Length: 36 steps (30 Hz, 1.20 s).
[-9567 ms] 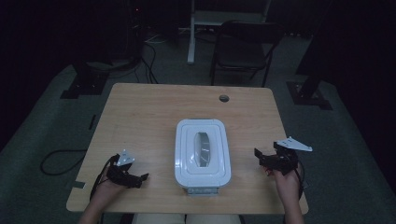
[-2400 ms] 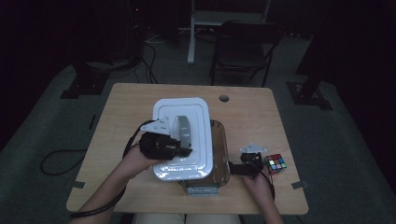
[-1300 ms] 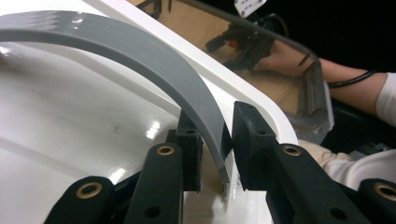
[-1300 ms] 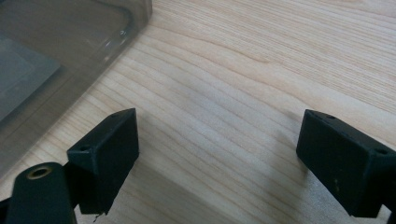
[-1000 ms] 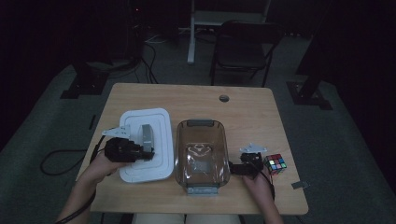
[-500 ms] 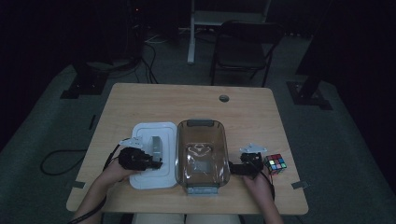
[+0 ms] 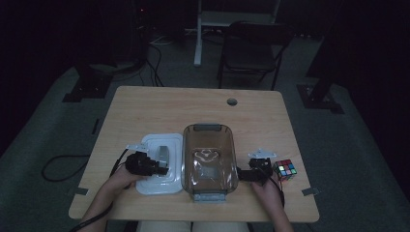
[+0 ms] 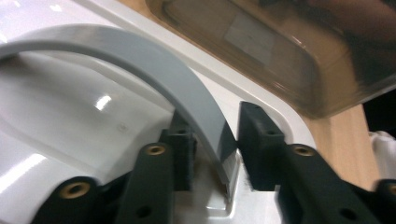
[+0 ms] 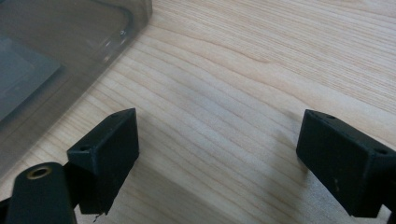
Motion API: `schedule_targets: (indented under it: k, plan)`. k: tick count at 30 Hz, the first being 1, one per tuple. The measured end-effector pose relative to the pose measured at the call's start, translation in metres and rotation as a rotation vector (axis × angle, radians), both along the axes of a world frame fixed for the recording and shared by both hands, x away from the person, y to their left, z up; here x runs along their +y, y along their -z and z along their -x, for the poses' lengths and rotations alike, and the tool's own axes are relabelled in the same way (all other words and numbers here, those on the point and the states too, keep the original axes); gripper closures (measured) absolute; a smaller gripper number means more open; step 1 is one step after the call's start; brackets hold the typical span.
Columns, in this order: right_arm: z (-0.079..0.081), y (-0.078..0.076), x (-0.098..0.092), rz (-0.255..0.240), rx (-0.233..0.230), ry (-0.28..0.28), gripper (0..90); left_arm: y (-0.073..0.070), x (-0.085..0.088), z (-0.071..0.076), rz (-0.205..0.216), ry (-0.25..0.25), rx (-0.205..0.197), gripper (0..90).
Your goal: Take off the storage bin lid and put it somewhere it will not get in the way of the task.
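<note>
1. High view catalogue, largest item first: a wooden table (image 7: 159, 104) is recorded, bearing all the items below.
2. A clear brown-tinted container (image 7: 209, 159) is set near the table's front edge, uncovered and apparently empty. A pale patch shows on its floor; no wording on it can be read.
3. A white lid (image 7: 167, 183) is laid flat on the table, touching or just beside the container's left wall. In the left gripper view its grey arched handle (image 8: 154, 65) is seen rising from the lid's top.
4. The left gripper (image 7: 155, 165) is rested over the lid. Its jaws have just been opening; the handle's foot stands between them, with a small gap at each pad, so the handle is judged released, not pinched.
5. The right gripper (image 7: 244, 174) is held at the container's right side, jaws spread wide over bare wood, nothing between them.
6. A multicoloured puzzle cube (image 7: 285, 169) is placed just to the right of the right gripper. No brand or writing is legible on it.
7. Step in hand, as judged: the lid is being set down and let go.
8. Next move, as judged: the left jaws are to be cleared of the handle, and the cube is likely to be taken up by the right gripper.
</note>
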State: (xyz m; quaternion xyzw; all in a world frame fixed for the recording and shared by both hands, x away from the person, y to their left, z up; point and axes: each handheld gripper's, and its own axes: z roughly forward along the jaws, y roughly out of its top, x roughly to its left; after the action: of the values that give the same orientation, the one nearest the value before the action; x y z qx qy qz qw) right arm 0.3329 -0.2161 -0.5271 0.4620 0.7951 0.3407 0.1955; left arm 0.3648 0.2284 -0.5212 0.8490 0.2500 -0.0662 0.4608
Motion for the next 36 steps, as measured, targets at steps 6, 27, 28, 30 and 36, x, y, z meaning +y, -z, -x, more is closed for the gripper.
schedule_targets:
  k: [6,27,28,30,36]
  plan:
    - [0.000,0.000,0.000,0.000,-0.001,-0.001,12.8,-0.012,0.004,0.003,-0.008,-0.054,-0.049,47.0]
    - [0.000,0.000,0.000,0.000,0.000,0.000,12.8,-0.027,0.017,0.016,-0.186,-0.337,-0.166,0.5]
    - [0.000,0.000,0.000,0.000,0.000,0.000,12.8,-0.027,0.018,0.017,-0.190,-0.354,-0.173,0.5]
    - [0.000,0.000,0.000,0.001,0.000,-0.001,12.8,-0.028,0.023,0.019,-0.179,-0.392,-0.187,0.5]
    - [0.000,0.000,0.000,0.000,-0.001,0.000,12.8,-0.033,0.036,0.025,-0.210,-0.530,-0.233,0.6]
